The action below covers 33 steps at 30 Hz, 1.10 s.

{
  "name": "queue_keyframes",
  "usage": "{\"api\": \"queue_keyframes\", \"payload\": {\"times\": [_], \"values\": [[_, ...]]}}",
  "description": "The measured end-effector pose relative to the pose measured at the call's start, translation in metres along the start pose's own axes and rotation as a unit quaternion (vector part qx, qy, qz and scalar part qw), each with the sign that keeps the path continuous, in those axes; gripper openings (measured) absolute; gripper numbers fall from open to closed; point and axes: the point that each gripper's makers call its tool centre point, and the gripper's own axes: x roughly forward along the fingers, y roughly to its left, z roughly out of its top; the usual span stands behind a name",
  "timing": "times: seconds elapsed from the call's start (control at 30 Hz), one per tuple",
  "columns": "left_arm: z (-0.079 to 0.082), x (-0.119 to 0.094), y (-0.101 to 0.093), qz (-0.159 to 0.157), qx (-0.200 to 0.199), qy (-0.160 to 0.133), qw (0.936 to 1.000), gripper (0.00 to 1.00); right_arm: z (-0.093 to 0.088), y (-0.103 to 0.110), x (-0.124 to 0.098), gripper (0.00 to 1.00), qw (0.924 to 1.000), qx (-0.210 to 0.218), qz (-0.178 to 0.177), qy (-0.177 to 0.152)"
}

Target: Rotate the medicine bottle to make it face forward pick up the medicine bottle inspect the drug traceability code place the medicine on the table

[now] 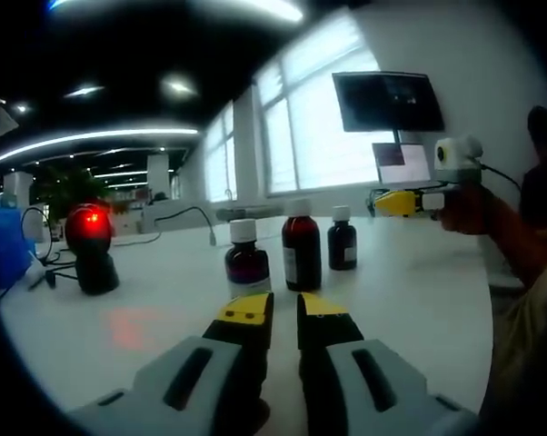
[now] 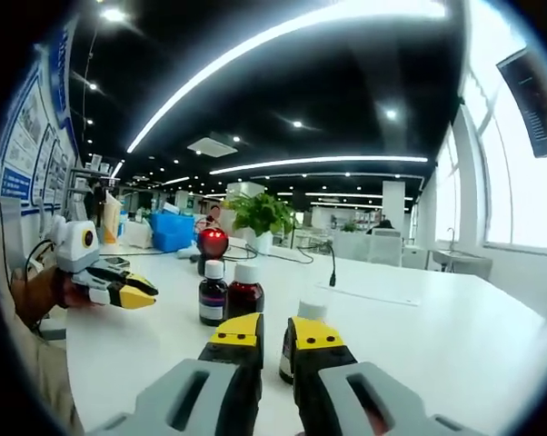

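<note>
Left tongs (image 1: 284, 313) nearly shut, narrow slot between the jaws, nothing in them — they hovered low over the table (image 1: 410, 291), just short of the nearest bottle (image 1: 247, 258). Right tongs (image 2: 272, 338) also almost closed and empty; in the left gripper view they (image 1: 381, 203) hung off to the right, above the table, well apart from the bottles.

Three dark bottles with white caps stood in a loose row mid-table: near-left one, middle one (image 1: 302, 243), far-right one (image 1: 343, 239). In the right gripper view one bottle (image 2: 296, 350) sat close behind the jaws, partly hidden. All upright, long axis vertical. A pale label showed on the middle bottle; which way the others faced, cannot tell.

Risks, as judged: bottles stood close together, so a rotate or pinch on one could knock its neighbour over. Jaws would need to open first, else they'd shove the bottle. Smooth round glass might slip or spin in the grip. Scanner (image 1: 93, 247), red light on, stood far left — a long carry.
</note>
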Motion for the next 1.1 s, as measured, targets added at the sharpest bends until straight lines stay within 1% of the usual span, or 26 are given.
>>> {"api": "queue_keyframes", "payload": {"times": [0.33, 0.7, 0.93, 1.1], "values": [[0.0, 0.0, -0.003, -0.005, 0.008, 0.001, 1.0, 0.04, 0.006, 0.004, 0.015, 0.1, 1.0, 0.004, 0.008, 0.002], [0.0, 0.001, -0.002, -0.002, 0.007, 0.002, 1.0, 0.04, 0.02, 0.004, 0.028, 0.11, 0.9999, 0.002, 0.012, -0.005], [0.0, 0.001, -0.002, -0.003, 0.007, 0.003, 1.0, 0.04, 0.02, 0.004, 0.039, 0.11, 0.9998, 0.004, 0.018, 0.0], [0.0, 0.001, -0.001, -0.003, 0.006, 0.002, 1.0, 0.04, 0.02, 0.009, 0.046, 0.11, 0.9996, 0.002, 0.026, 0.003]]}}
